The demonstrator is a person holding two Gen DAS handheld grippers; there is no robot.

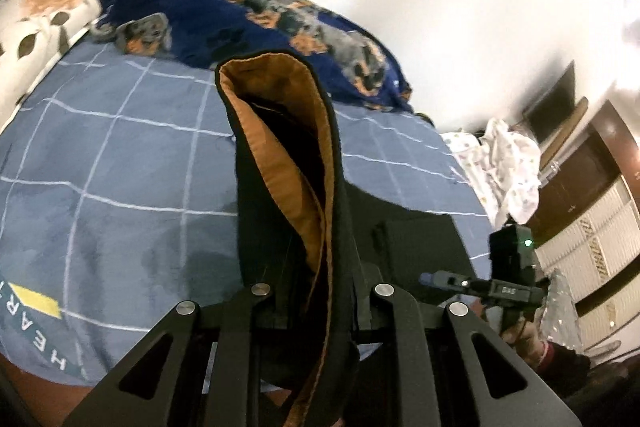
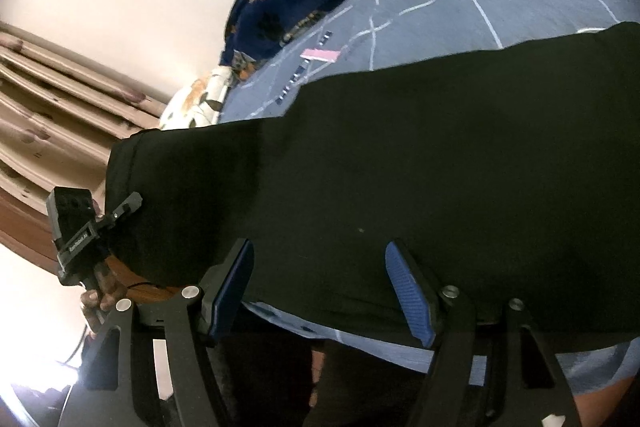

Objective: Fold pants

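Pants clamped in left tool | right tool released, over pants

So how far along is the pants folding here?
Early, by the look of it. In hand: the left tool is shut on an edge of the black pants, lifting it so the brown lining shows. The right tool is open, its blue pads apart just over the cloth. No finished fold is visible. Left: laying the lifted part over onto the blue checked bedsheet and flattening it.
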